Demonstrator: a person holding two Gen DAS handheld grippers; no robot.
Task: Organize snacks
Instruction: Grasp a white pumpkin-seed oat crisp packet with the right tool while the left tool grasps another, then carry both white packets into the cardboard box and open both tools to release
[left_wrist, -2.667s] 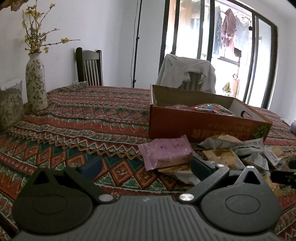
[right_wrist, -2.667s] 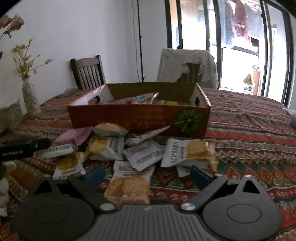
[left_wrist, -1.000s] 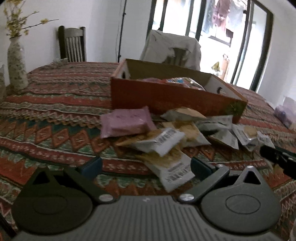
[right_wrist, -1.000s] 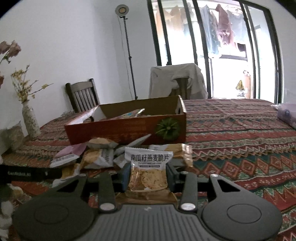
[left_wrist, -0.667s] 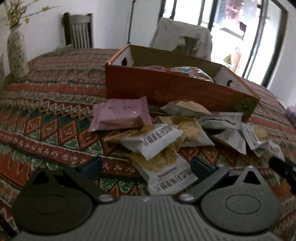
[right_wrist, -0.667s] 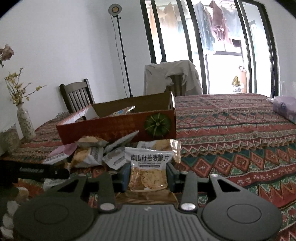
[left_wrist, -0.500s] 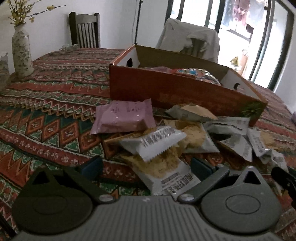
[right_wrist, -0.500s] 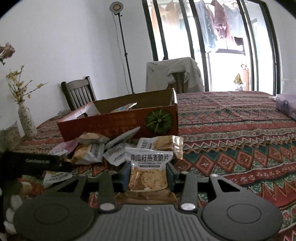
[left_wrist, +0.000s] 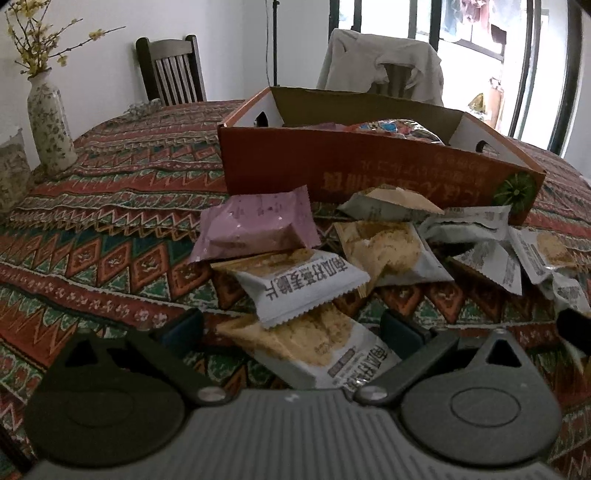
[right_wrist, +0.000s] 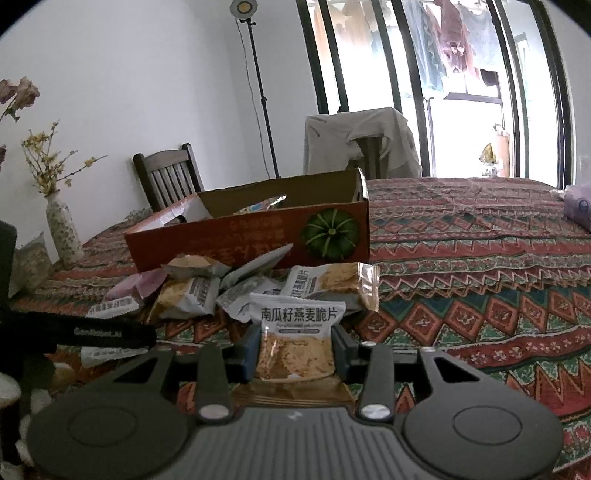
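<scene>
Right gripper (right_wrist: 295, 350) clenched on a white oat-crisp packet (right_wrist: 297, 341), pads pressing both its sides, packet upright & lifted clear of the patterned tablecloth (right_wrist: 480, 295). Orange cardboard box (right_wrist: 258, 236) w/ pumpkin print sits at 12 o'clock beyond it, a few snacks already inside. Loose pile of white snack packets (right_wrist: 207, 291) lies betw. gripper & box, at 11 o'clock. Left gripper (left_wrist: 291, 328) released, jaws wide apart, low over the nearest white packet (left_wrist: 314, 347), which lies betw. the fingers w/o either pad touching it. A 2nd white packet (left_wrist: 306, 284) overlaps it at 12 o'clock; a pink packet (left_wrist: 258, 225) lies at 11 o'clock, just in front of the box wall. Vase (left_wrist: 50, 125) w/ yellow sprigs stands at 10 o'clock, well apart; chair draped w/ pale cloth (left_wrist: 384, 70) behind box
</scene>
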